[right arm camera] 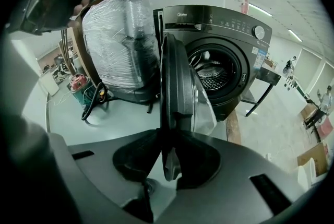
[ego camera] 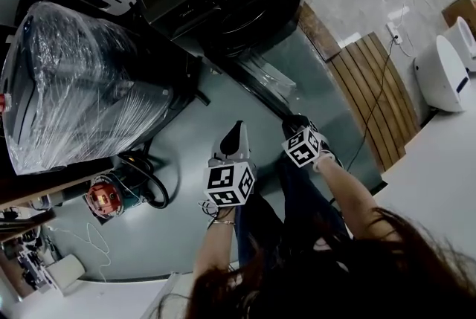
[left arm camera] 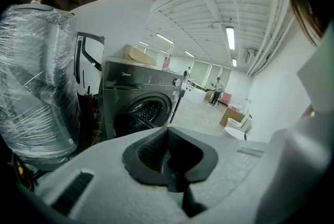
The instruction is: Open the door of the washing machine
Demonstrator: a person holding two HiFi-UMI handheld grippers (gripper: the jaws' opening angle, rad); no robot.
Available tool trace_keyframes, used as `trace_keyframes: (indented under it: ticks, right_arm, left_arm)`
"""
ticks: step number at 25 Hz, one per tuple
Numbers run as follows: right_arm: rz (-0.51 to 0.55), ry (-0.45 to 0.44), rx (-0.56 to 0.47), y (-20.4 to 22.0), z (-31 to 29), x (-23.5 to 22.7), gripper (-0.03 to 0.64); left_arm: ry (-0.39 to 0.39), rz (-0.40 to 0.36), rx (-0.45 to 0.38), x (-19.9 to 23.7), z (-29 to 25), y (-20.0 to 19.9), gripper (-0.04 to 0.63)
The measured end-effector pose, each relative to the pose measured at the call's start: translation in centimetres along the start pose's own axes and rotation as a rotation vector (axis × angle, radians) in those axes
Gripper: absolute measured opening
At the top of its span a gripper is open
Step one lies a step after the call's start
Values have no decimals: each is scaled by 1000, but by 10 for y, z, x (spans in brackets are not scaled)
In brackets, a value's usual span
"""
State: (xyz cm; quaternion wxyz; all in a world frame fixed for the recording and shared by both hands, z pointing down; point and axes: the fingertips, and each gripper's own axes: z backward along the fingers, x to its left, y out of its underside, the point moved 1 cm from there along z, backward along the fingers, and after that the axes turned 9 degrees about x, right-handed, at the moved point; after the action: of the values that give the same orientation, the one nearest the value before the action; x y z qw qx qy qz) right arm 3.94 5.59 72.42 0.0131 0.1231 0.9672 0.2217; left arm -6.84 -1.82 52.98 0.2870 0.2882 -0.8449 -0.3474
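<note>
- Left gripper (ego camera: 236, 130): held in front of the body and tilted slightly downward. Its jaws are together with nothing between them.
- Right gripper (ego camera: 294, 124): just beside the left gripper and pointing more steeply down. Its jaws are clamped on the edge of the door (right arm camera: 176, 87), one pad on each face.
- Left forearm (ego camera: 214, 250): bare, reaching forward, with a bracelet at the wrist.
- Right forearm (ego camera: 355, 195): bare, reaching forward and angled inward.

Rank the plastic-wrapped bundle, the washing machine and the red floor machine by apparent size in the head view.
1. plastic-wrapped bundle, nearer the camera
2. washing machine, cropped at the top, so a close call
3. red floor machine, clearly smallest
</note>
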Motion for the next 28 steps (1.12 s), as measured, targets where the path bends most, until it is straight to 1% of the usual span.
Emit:
trace_keyframes:
  ticks: [5,12,28]
  right_arm:
    - [-44,27,18,-1,-1,17,78]
    - [-82,39,35,-3,-3,42,78]
    - [-183,52,49,-16,-9,104,80]
  left_arm:
    - [35,-20,13,15,8,1,14]
    - [56,-25,20,33,24,8,14]
    - [37,7,22,71,72,31,14]
